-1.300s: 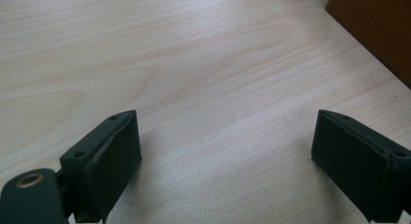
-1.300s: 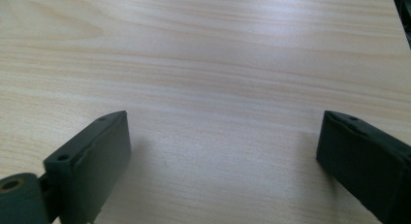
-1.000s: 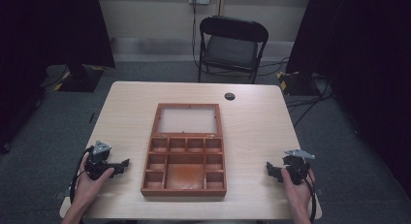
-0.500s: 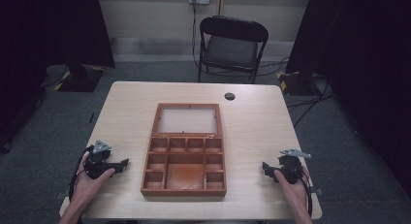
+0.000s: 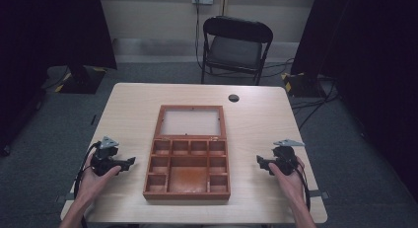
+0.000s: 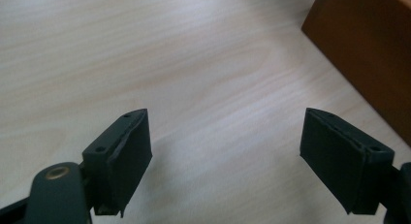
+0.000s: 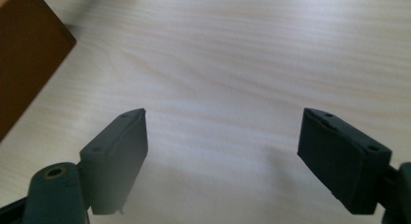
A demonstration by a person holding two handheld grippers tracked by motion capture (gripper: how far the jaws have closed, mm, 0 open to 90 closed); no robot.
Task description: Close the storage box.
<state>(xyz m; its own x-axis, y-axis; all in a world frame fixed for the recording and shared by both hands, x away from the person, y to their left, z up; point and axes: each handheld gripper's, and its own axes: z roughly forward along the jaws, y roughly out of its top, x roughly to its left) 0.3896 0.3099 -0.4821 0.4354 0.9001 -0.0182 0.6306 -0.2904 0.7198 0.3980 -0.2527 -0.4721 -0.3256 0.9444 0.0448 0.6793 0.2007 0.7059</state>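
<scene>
At the lower middle of the high view sits the wooden box [image 5: 187, 161], lid laid back (its compartments look bare), on the table [image 5: 133, 109]. Low left, the left gripper [image 5: 129, 162] points at it; low right, the right gripper [image 5: 260, 161] does too. Both sets of jaws have just been closing, yet stand spread over bare wood, nothing between them.

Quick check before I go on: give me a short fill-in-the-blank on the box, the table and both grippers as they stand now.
1. The wooden box lies with its lid ____.
2. The box sits ____ the left gripper and the right gripper.
3. Between each gripper's jaws there is ____.
4. Beyond the table stands a black folding ____.

Missing words: open; between; nothing; chair
</scene>
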